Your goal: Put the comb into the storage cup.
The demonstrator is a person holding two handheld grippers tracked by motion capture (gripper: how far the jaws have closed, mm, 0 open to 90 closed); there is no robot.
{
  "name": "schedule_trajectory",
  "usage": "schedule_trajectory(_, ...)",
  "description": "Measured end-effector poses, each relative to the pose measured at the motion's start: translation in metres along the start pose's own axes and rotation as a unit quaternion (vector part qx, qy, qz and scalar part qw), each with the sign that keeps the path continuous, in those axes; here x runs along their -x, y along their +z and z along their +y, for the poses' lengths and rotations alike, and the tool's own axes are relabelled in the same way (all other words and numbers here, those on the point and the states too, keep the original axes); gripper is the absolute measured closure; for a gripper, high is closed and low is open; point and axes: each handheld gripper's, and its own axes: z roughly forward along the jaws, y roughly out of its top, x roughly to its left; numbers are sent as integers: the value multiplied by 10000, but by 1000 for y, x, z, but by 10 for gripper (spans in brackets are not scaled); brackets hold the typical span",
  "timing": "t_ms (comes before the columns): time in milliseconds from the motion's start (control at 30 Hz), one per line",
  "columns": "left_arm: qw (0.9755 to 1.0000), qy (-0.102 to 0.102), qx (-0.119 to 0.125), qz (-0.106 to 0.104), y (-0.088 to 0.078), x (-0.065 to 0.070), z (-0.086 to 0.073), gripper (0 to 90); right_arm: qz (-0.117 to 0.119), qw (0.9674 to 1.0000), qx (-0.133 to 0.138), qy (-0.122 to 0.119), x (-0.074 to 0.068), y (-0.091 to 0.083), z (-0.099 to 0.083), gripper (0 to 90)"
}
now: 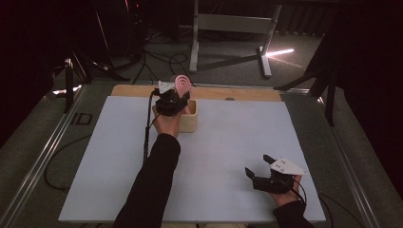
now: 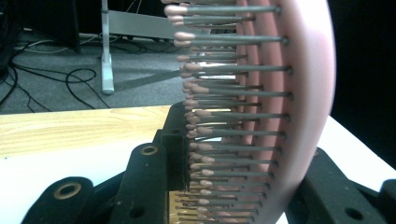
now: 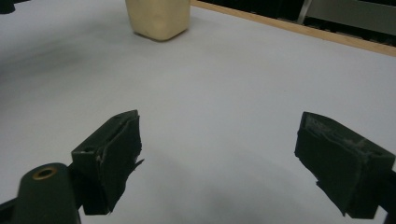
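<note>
- From the high view I see the left gripper (image 1: 178,97) near the far edge of the table (image 1: 228,142), left of the middle, held just over a pale wooden box (image 1: 192,118).
- Its jaws are clamped on a pink hairbrush (image 1: 182,83), and the round head of the brush rises above the gripper.
- In the left gripper view the hairbrush (image 2: 299,93) stands upright between the two black jaws; its grey pins with pink tips point to the left of that picture.
- One black pad presses against the pin tips and the pink back of the brush lies on the other jaw, so the grip looks firm to me.
- The handle of the brush is hidden; I think it goes down toward the box, but I cannot tell if it touches it.
- The right gripper (image 1: 259,167) is near the front right corner of the table, well apart from the box and the brush.
- In the right gripper view its jaws (image 3: 219,158) stand wide apart with nothing between them, just above the white table surface (image 3: 224,84).
- The same view shows the box (image 3: 159,18) farther off, near the wooden strip (image 3: 289,25) along the far edge.
- A dark sleeve (image 1: 152,185) covers the left forearm, which comes in from the front edge.
</note>
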Motion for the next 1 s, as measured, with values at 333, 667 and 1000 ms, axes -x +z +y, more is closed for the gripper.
schedule_trajectory(333, 10000, -26, -56, -2, 2, -1, -3, 643, -2, 10000, 3, -10, 0, 0, 0, 142)
schedule_trajectory(667, 10000, -27, -84, -34, 3, -1, -6, 641, 3, 10000, -9, -24, 0, 0, 0, 142)
schedule_trajectory(1000, 9999, -42, -135, -56, 5, -3, -9, 639, -1, 10000, -18, -36, -1, 1, 0, 143)
